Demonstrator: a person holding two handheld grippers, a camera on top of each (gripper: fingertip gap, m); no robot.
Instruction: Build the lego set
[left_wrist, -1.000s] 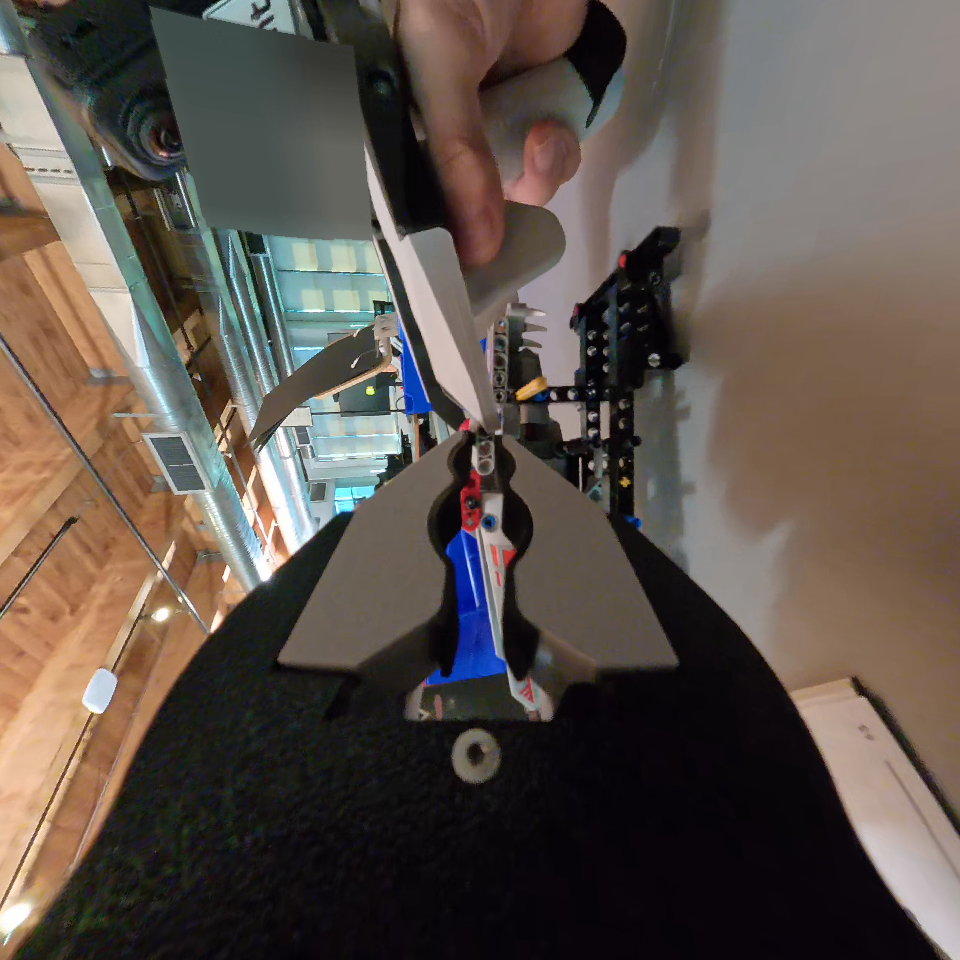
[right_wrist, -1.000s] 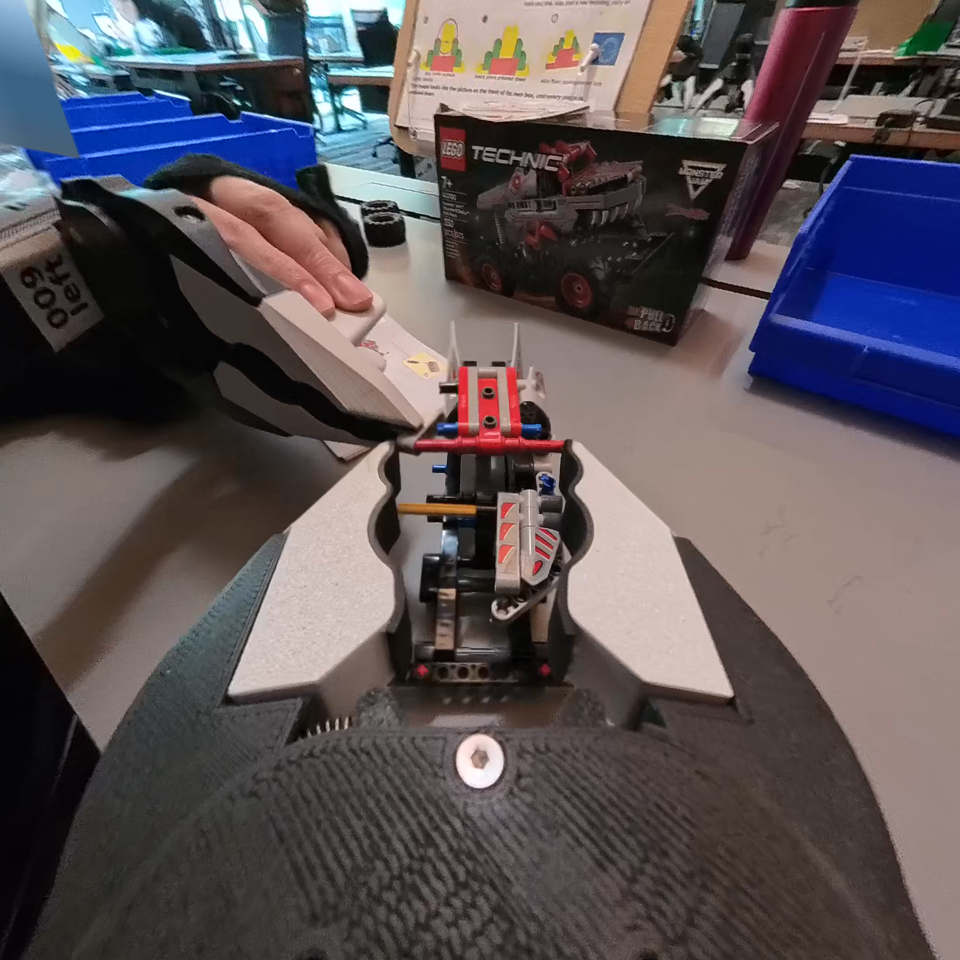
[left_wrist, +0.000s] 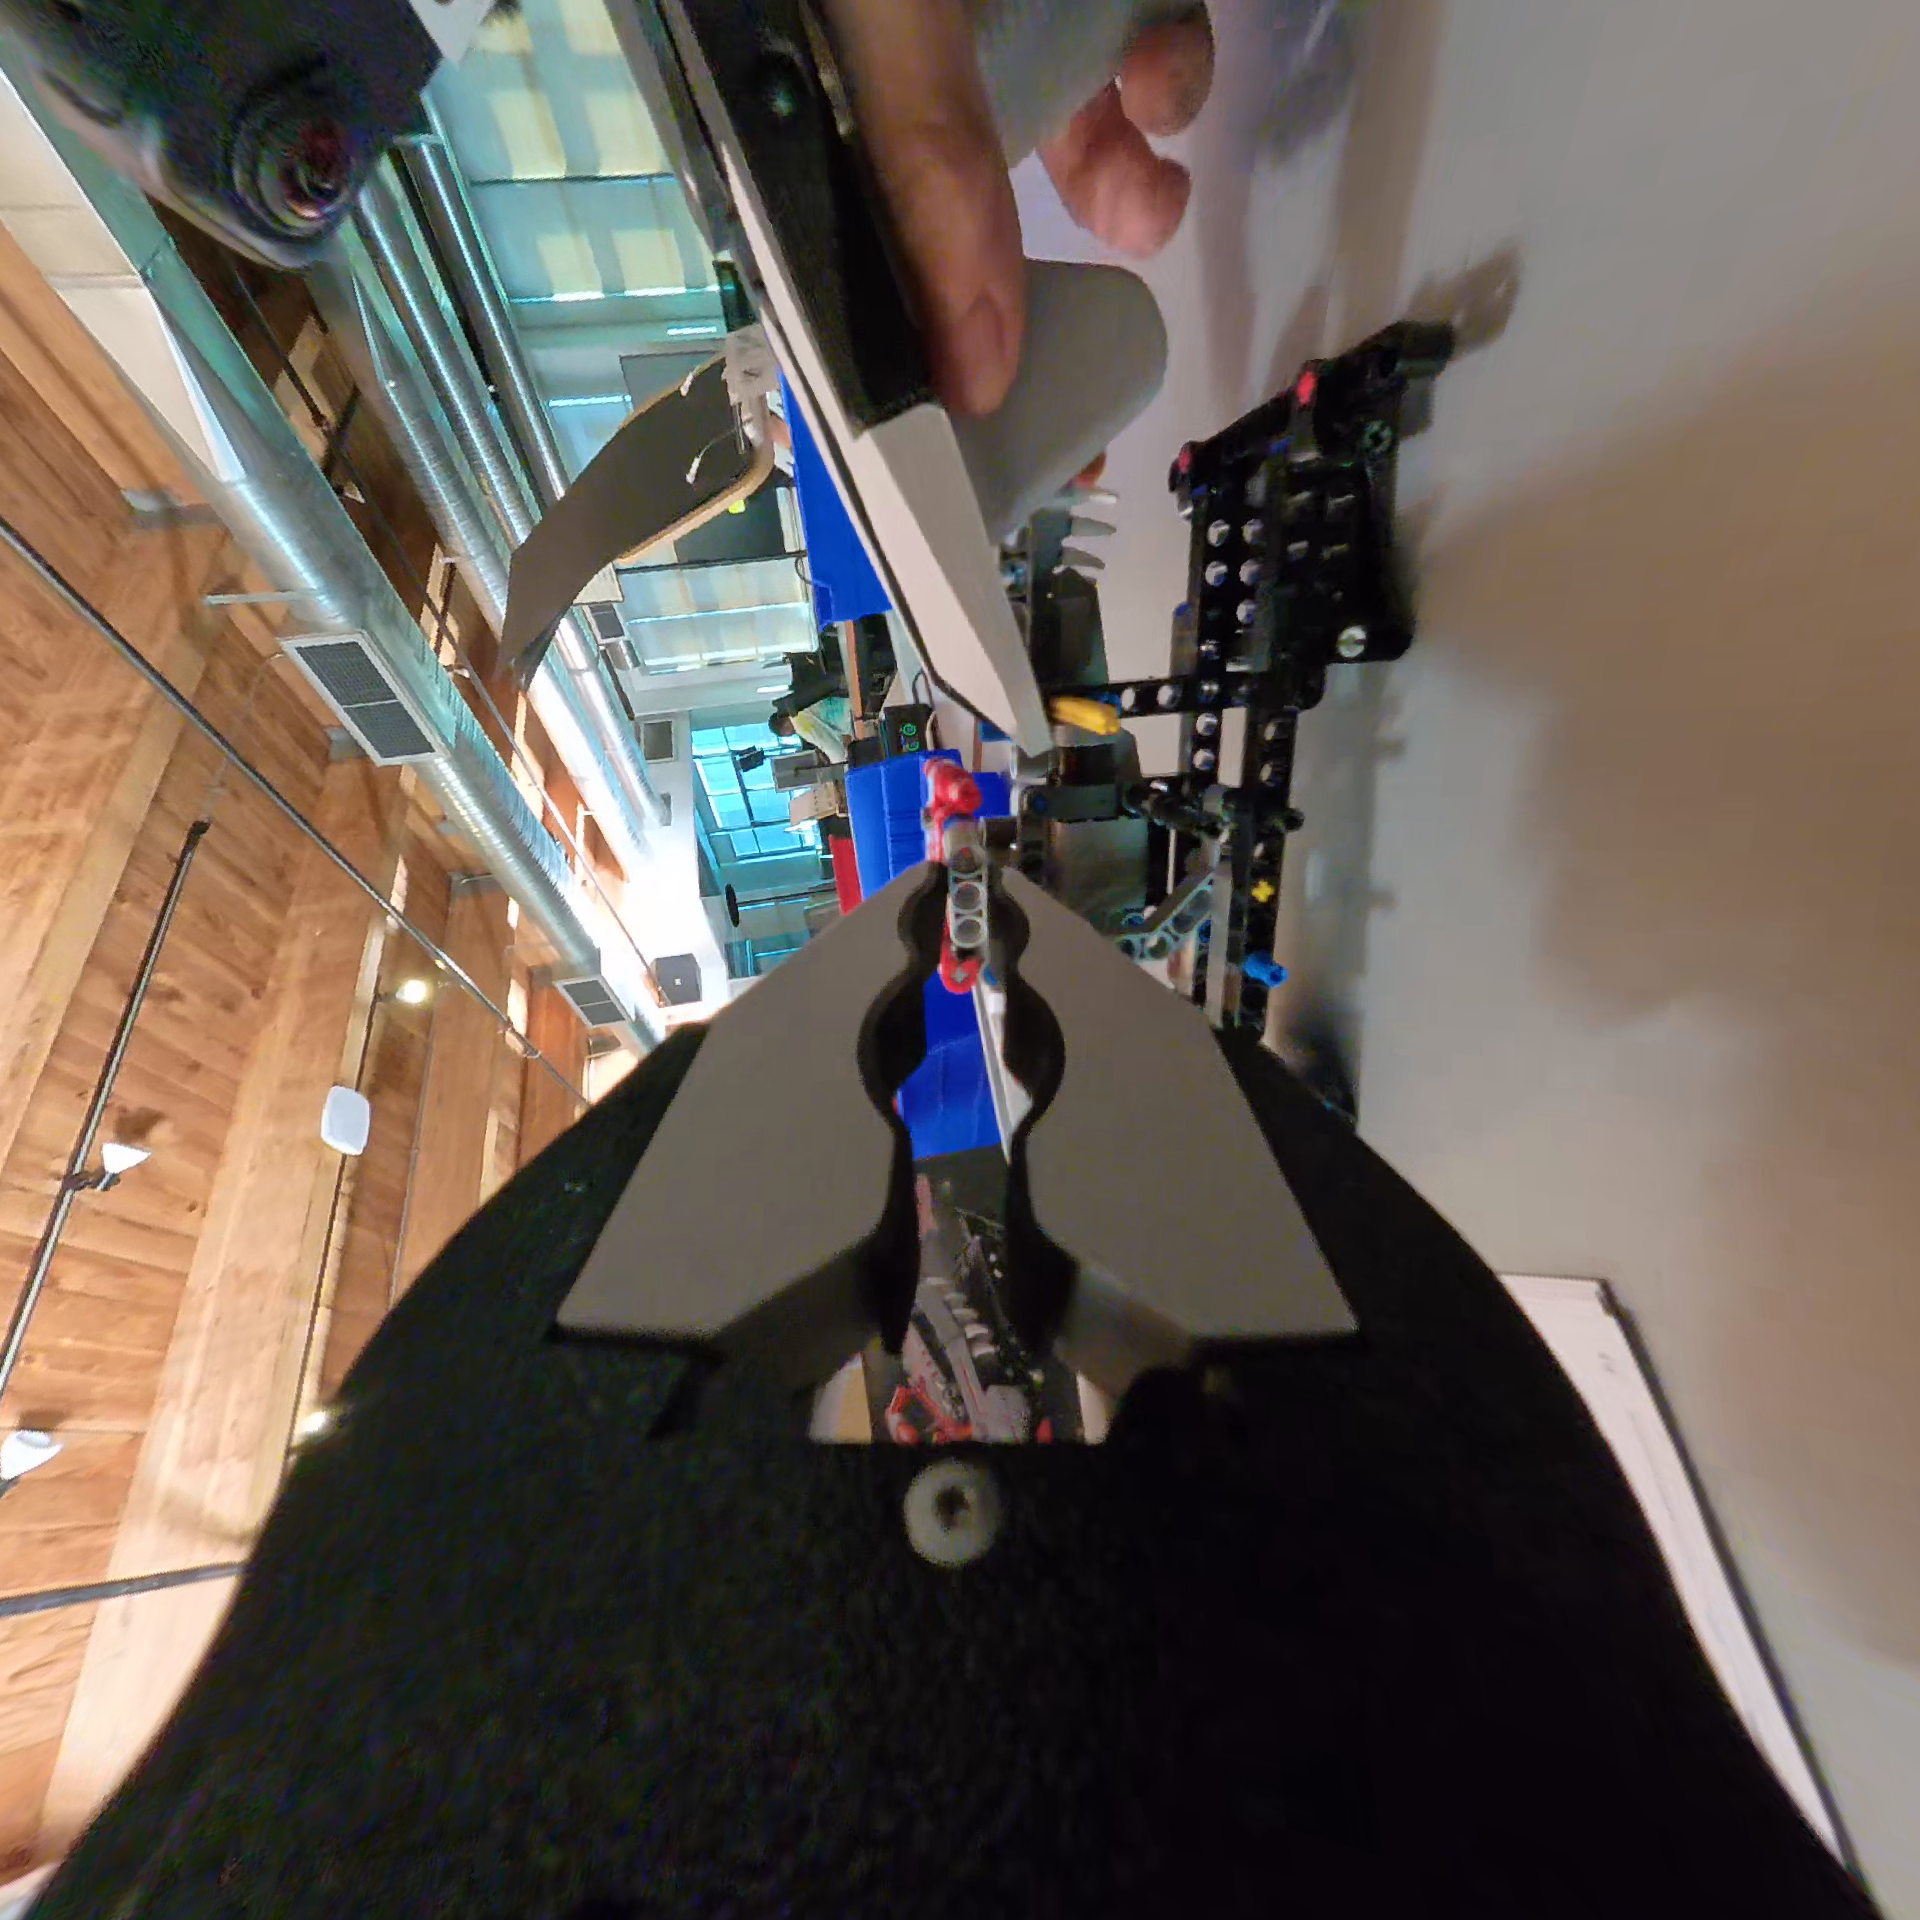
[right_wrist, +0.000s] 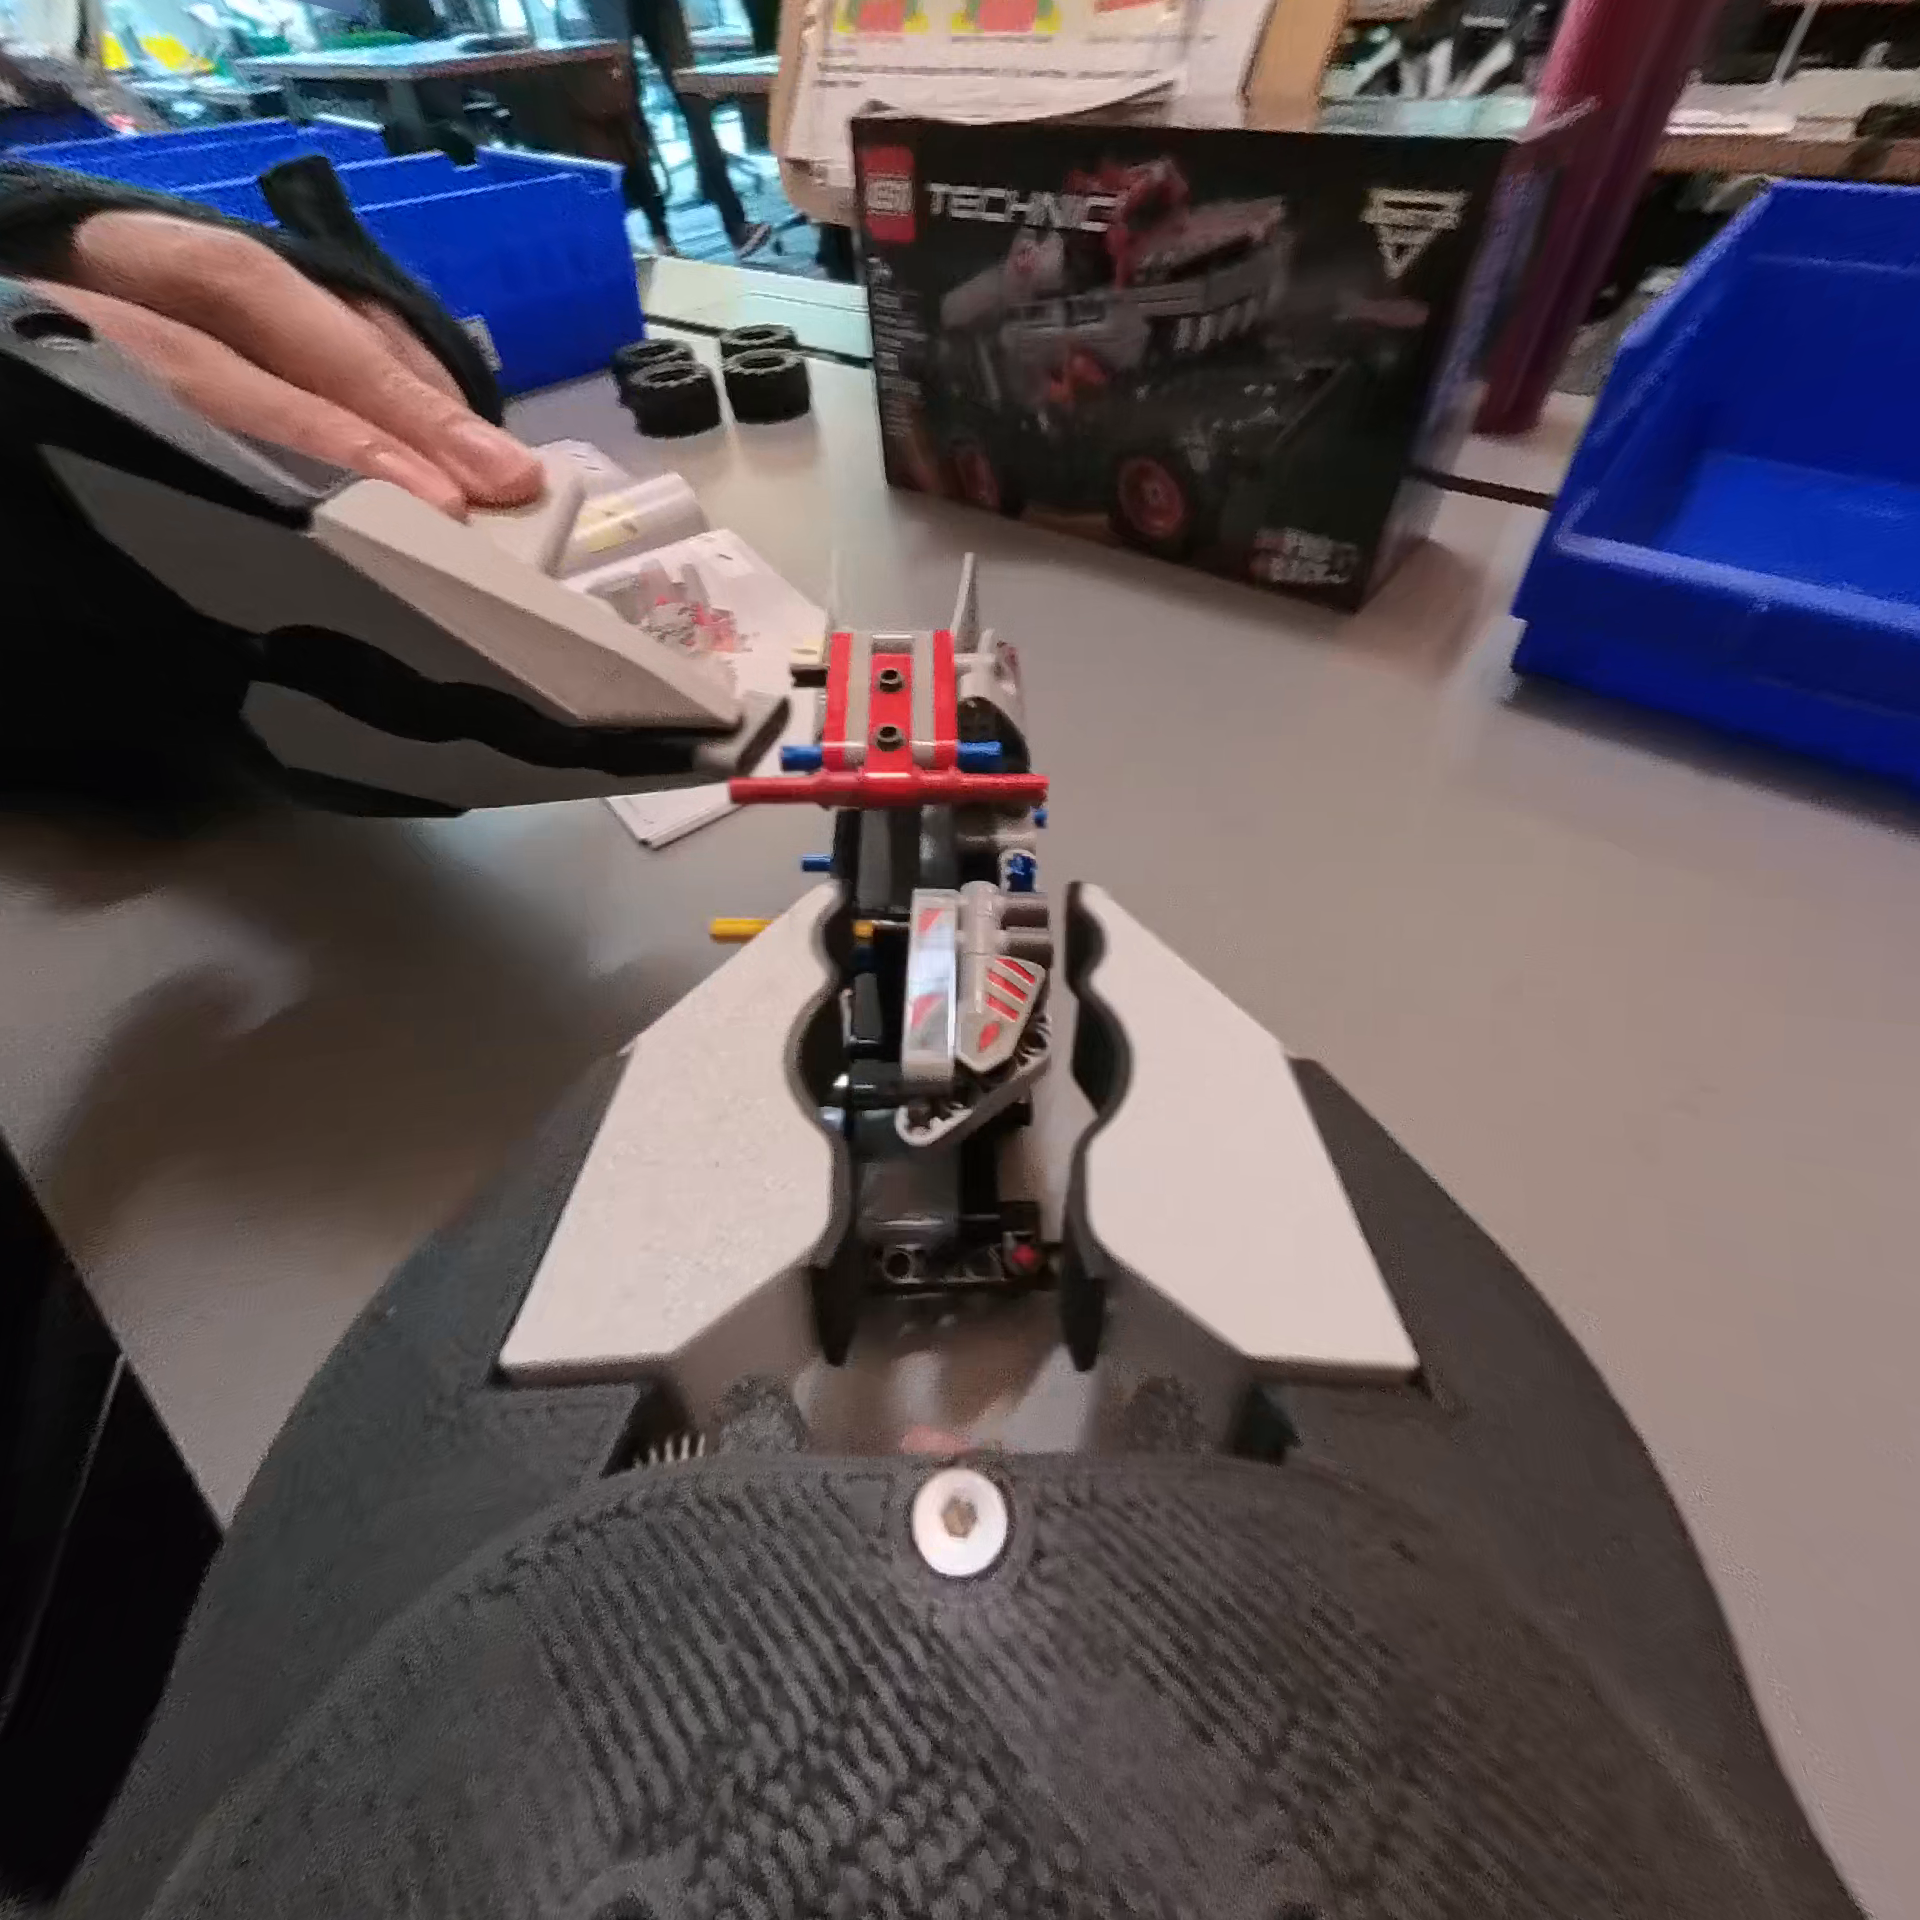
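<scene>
The lego truck model (right_wrist: 940, 1029), black frame with a red top bar (right_wrist: 888, 790) and grey panels with red stripes, stands on the grey table (right_wrist: 1403, 935) between the fingers of my right gripper (right_wrist: 951, 899), which is shut on it. My left gripper (left_wrist: 966, 883) is shut on a small lego part (left_wrist: 968, 899): a grey holed beam with a red connector and a white panel. In the right wrist view the left gripper (right_wrist: 764, 732) comes in from the left, its tips at the left end of the red bar. The left wrist view shows the model's black frame (left_wrist: 1288, 582) and the right gripper (left_wrist: 1023, 727).
The lego box (right_wrist: 1174, 343) stands behind the model. Blue bins are at the right (right_wrist: 1745, 520) and far left (right_wrist: 468, 239). Several black tyres (right_wrist: 717, 379) and an instruction booklet (right_wrist: 686, 613) lie at the back left. A maroon bottle (right_wrist: 1569, 208) stands at the back right.
The model now sits farther forward in the right gripper, its yellow axle poking out past the left finger. The left gripper stays by the red bar's left end with its part.
</scene>
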